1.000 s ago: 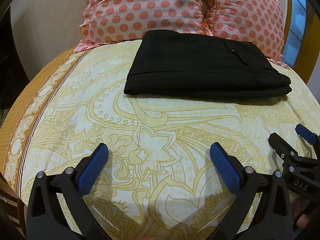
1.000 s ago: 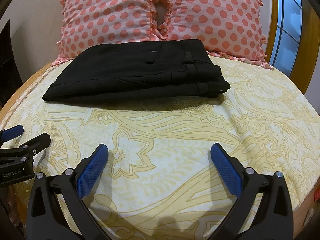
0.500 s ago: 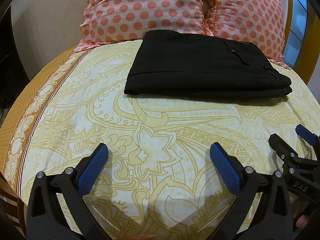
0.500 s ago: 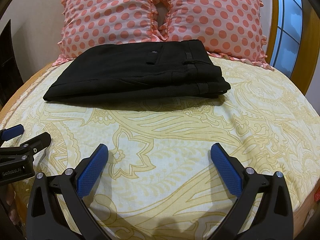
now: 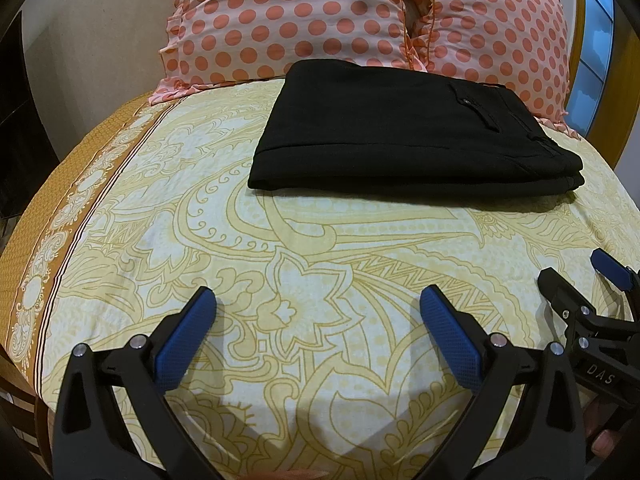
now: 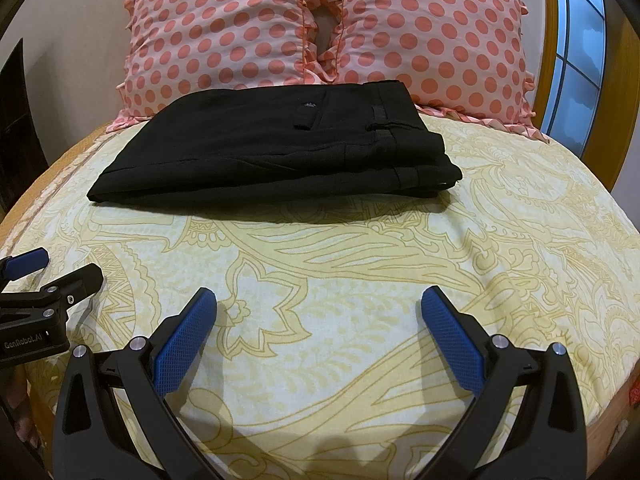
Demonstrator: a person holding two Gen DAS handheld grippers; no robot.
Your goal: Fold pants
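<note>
Holding both tools low over the near part of the bed [image 5: 120, 208], we are keeping the left tongs [image 5: 318, 322] spread wide apart with nothing between the blue pads [image 5: 182, 344], and the right tongs [image 6: 319, 322] are gaping just the same, gripping nothing. Each tool is showing at the edge of the other's view, so we are judging them to be side by side and well apart from the cloth.

We are looking at the black pants [image 6: 276, 148] lying already doubled into a flat rectangle at the far end of the bed, their back edge touching the 2 polka-dot pillows [image 6: 320, 28]. The waistband [image 6: 388, 112] and a buttoned pocket [image 6: 308, 110] are facing up toward the right end; the closed fold is running along the left end.

We are judging the task to be close to done, with perhaps 1 more fold or nothing left. The fabric is looking soft, light and limp, stacked in several layers, so it is likely to sag and slide apart if we are pinching only the top layer. If another fold is wanted, we are thinking of taking the 2 right-hand corners, near and far, catching every layer, since the thicker waistband is offering the firmer bite.
</note>
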